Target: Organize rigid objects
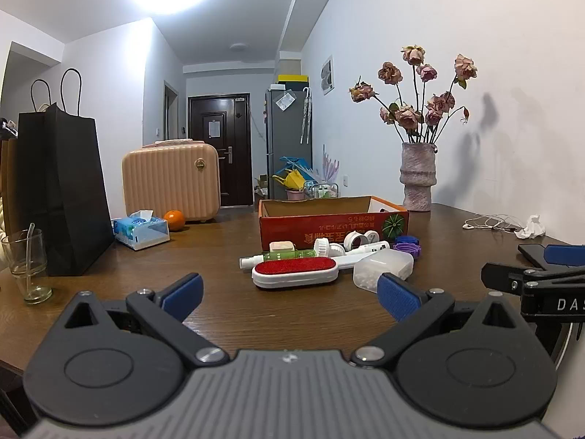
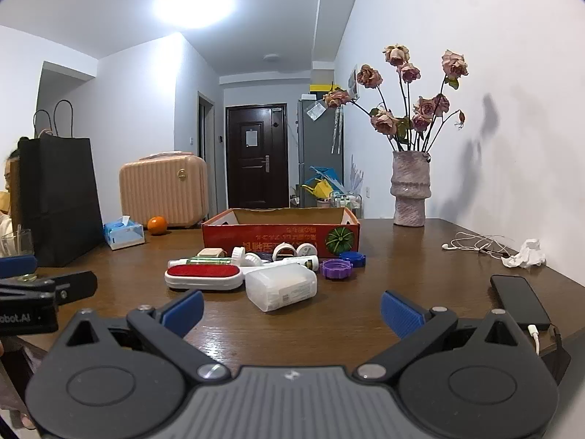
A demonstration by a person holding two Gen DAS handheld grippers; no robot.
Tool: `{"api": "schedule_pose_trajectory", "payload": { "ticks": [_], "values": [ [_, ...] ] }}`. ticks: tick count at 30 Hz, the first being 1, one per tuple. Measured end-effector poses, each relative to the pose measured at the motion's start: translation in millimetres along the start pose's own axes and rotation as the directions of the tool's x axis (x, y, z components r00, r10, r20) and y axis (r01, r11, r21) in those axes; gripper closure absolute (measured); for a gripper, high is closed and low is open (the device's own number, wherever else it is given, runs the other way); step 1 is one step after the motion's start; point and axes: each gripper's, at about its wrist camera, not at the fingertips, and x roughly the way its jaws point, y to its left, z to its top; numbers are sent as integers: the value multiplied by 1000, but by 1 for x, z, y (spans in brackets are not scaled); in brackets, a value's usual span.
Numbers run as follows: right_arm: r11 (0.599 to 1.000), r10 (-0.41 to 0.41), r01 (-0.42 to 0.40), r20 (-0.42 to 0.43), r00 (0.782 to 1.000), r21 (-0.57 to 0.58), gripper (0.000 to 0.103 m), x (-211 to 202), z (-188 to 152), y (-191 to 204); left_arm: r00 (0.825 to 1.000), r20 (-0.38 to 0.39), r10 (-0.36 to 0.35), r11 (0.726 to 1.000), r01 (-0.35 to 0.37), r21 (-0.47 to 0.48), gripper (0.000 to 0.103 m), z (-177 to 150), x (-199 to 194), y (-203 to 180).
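both tongs [image 1: 289, 294] [image 2: 290, 309] agape, seemingly empty, near lint brush [image 1: 295, 271]

Left gripper [image 1: 290, 294] hangs low over the wooden table [image 1: 204, 241], blue-padded jaws spread wide with nothing between them. Dead ahead sits a red-and-white lint brush [image 1: 294, 273], a translucent plastic box [image 1: 383, 268] just beside it on the right — behind them a green tube [image 1: 289, 255], white caps and a purple cap [image 1: 408, 249]. Further back, the red cardboard box [image 1: 332, 222] stands open. The right gripper [image 1: 541, 274] pokes in at the right edge, its jaw state unclear
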Motion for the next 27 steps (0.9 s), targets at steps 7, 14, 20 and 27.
{"api": "schedule_pose_trajectory", "payload": {
  "ticks": [7,14,20,27],
  "values": [
    [1000,2,-2,2,1000,-3,0,0,0,0,1000,0,-1,1000,1,1,0,0,0,0],
    [1000,5,-5,7,1000,-1,0,-1,-1,0,1000,-1,-1,1000,1,0,0,0,0,0],
    [1000,4,-4,10,1000,-2,0,-2,-1,1,1000,-4,-4,1000,4,4,0,-1,0,0],
    [1000,5,-5,3,1000,-2,0,-1,-1,0,1000,-5,-3,1000,3,5,0,-1,0,-2]
  ]
}}
